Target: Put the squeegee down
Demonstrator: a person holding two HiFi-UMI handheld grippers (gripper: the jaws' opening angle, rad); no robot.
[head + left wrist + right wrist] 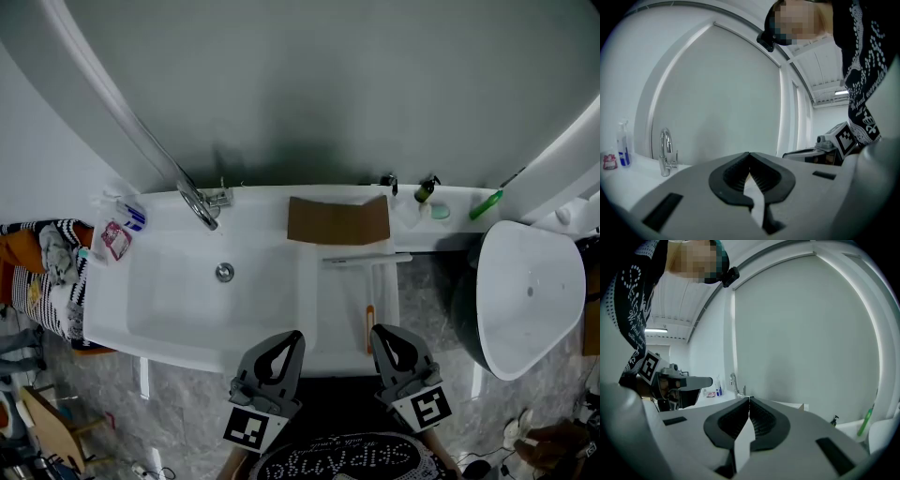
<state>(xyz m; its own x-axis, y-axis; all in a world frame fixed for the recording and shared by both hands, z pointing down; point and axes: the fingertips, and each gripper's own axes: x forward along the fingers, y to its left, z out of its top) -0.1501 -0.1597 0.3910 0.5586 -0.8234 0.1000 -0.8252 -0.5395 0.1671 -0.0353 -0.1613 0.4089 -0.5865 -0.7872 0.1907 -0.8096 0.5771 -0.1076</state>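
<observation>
The squeegee (369, 323) lies flat on the white drainboard to the right of the sink basin (187, 300). Its orange handle points toward me and its blade bar (366, 259) lies crosswise at the far end. My right gripper (380, 330) is shut and holds nothing, its tip just right of the orange handle, apart from it. Level with it over the sink's front edge, my left gripper (292, 336) is also shut and empty. In both gripper views the jaws (749, 154) (749, 399) meet at the tips with nothing between them.
A brown board (338, 221) leans at the back of the counter. The faucet (199, 202) and a spray bottle (131, 214) stand at the back left. A dark bottle (425, 191) and a green brush (486, 204) sit at the back right, beside a white bowl (525, 291).
</observation>
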